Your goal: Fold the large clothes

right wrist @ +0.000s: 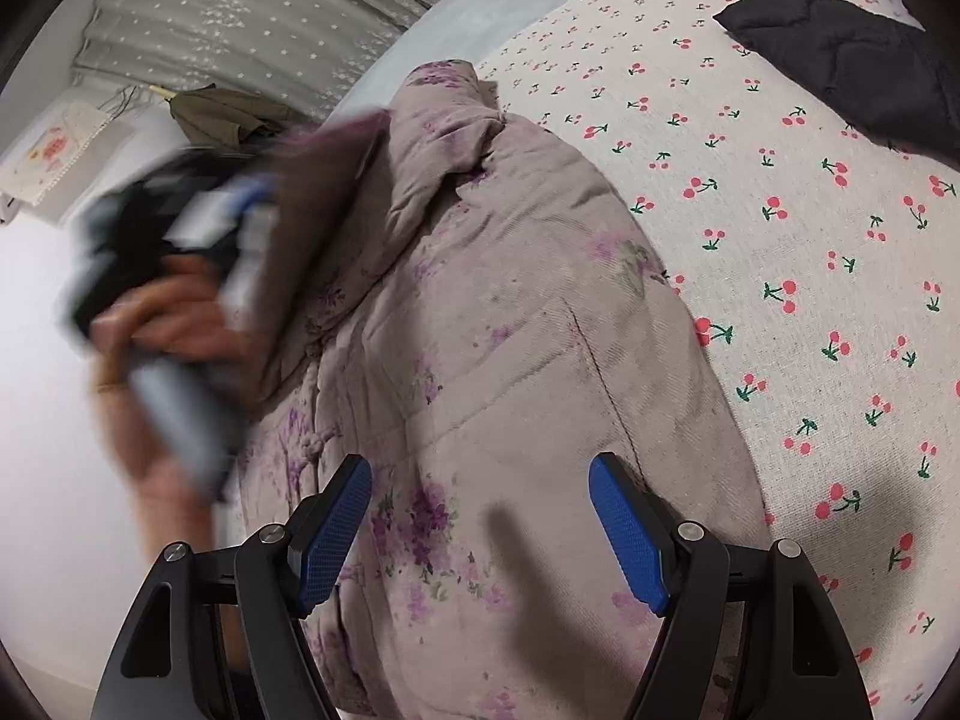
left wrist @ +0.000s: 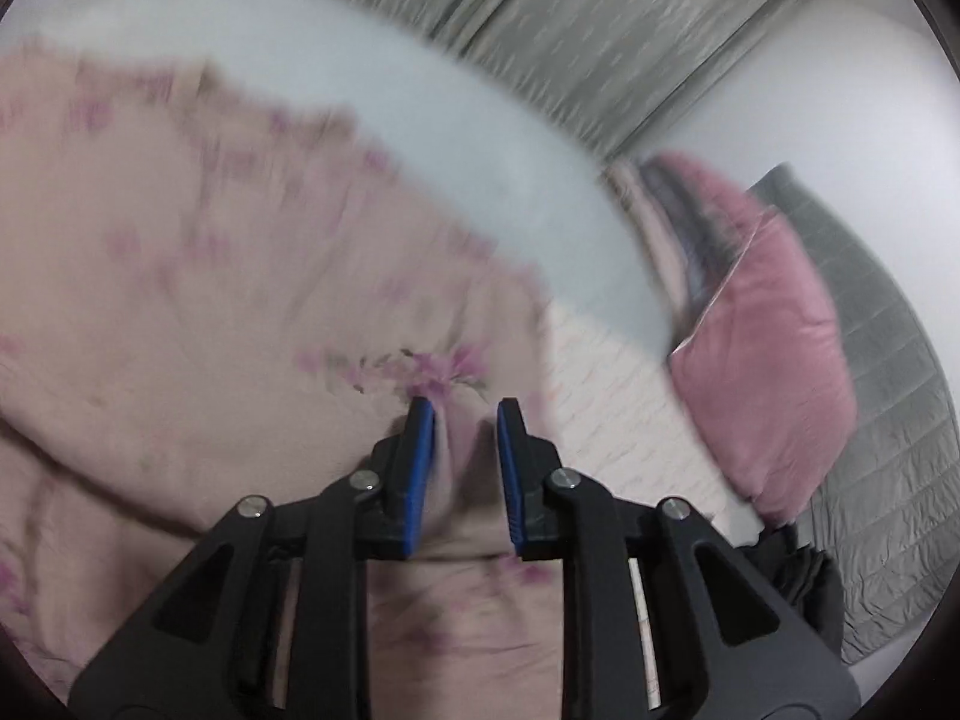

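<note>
A padded pinkish-grey jacket with purple flowers [right wrist: 492, 324] lies on the bed with the cherry-print sheet [right wrist: 810, 252]. It fills the blurred left wrist view [left wrist: 180, 300]. My left gripper [left wrist: 461, 414] has its jaws narrowly apart with a fold of the jacket between the blue pads; it also shows blurred at the left of the right wrist view [right wrist: 252, 204], lifting a flap of the jacket. My right gripper [right wrist: 480, 474] is open and empty just above the jacket's lower part.
A black garment [right wrist: 840, 54] lies at the far right of the bed. A pink pillow [left wrist: 756, 372] and a grey quilt [left wrist: 888, 480] lie beyond the jacket. A grey star-print curtain [right wrist: 240, 12] hangs behind. An olive cloth [right wrist: 222, 114] lies near the wall.
</note>
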A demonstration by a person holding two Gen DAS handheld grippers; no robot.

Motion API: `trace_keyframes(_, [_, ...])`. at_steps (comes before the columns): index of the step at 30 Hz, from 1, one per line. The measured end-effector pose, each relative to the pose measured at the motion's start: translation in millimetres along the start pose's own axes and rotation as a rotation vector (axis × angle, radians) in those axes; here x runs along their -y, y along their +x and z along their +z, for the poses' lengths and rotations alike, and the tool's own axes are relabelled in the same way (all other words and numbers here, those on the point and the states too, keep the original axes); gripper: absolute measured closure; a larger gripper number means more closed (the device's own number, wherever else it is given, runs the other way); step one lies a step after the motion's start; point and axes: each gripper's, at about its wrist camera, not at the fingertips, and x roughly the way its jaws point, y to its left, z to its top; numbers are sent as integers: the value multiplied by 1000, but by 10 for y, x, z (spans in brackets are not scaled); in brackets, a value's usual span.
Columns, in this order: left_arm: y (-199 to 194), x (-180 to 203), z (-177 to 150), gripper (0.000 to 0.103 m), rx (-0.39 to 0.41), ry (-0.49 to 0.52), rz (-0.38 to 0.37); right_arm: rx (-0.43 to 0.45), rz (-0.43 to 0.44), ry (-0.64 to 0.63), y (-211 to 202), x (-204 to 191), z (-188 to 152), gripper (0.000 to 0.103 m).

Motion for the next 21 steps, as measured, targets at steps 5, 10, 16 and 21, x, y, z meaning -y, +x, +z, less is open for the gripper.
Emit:
trace_keyframes(5, [47, -140, 41, 75, -31, 4, -17, 0, -1, -1, -35, -13, 6, 27])
trace_keyframes(10, [-563, -284, 156, 58, 39, 7, -53, 6, -18, -11, -46, -36, -7, 27])
trace_keyframes(16, [-1537, -982, 87, 48, 35, 84, 246, 27, -52, -49, -31, -87, -14, 27])
trace_keyframes(21, [-2480, -1760, -179, 37, 60, 55, 446, 67, -107, -114, -63, -200, -28, 27])
